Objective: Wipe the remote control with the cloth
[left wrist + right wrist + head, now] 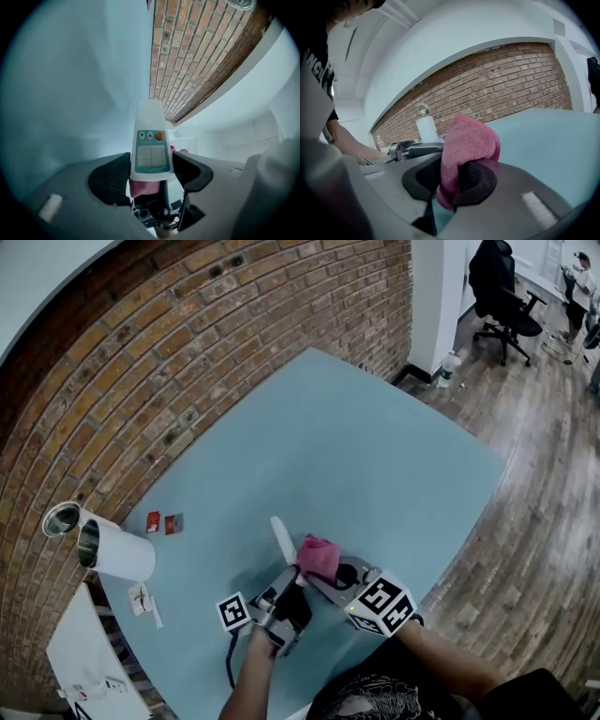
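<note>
Low centre, left gripper point(151, 173) clamps remote point(150, 140), right gripper point(452, 176) clamps cloth point(468, 140): wiping step; next, stroke cloth along remote.

Pink cloth point(319, 557) (bunched) apparently touches the white remote control point(282, 542) over the table point(375, 456).

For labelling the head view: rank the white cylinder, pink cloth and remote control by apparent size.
1. white cylinder
2. pink cloth
3. remote control, thin and only partly visible, so its place against the cloth is unsure.
</note>
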Motion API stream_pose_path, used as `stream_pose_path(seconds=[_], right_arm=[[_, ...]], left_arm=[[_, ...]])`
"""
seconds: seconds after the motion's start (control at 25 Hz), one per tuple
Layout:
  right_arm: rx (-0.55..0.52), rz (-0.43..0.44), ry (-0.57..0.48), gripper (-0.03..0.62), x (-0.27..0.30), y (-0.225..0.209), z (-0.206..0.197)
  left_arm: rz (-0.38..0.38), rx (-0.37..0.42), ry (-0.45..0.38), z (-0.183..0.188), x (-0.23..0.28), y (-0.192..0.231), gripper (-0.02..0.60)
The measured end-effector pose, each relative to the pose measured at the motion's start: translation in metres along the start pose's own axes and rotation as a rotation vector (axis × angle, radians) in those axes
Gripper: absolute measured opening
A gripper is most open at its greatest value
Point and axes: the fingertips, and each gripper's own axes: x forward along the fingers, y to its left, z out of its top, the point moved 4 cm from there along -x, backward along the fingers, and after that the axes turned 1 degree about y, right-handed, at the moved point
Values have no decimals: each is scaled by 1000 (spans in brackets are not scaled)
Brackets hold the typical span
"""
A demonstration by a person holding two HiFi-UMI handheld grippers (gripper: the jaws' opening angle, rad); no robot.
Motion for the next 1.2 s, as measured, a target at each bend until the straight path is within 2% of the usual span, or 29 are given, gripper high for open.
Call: stream_pose_path(seconds=[0.36,0.56,0.68,0.76,0.96,1.2], right_arm=[[-8,8,-9,66,-4,12,0],[-26,32,-9,66,-1,24,0],[-21,31,-19,66,-2,25,2],[-1,7,-39,66,-7,19,4],[49,-63,-66,66,-18,-3,7],[67,-79,-53,66,-23,-11,3]], left_arm=[[6,8,-124,9,4,-2,282],[20,6,-156,9,1,-2,282],[41,28,-141,10,-1,-2,282],[97,91,-79,10,-4,-2,281],[290,320,184,4,-17,-6,281],[568,717,510,2,-30,-7,278]])
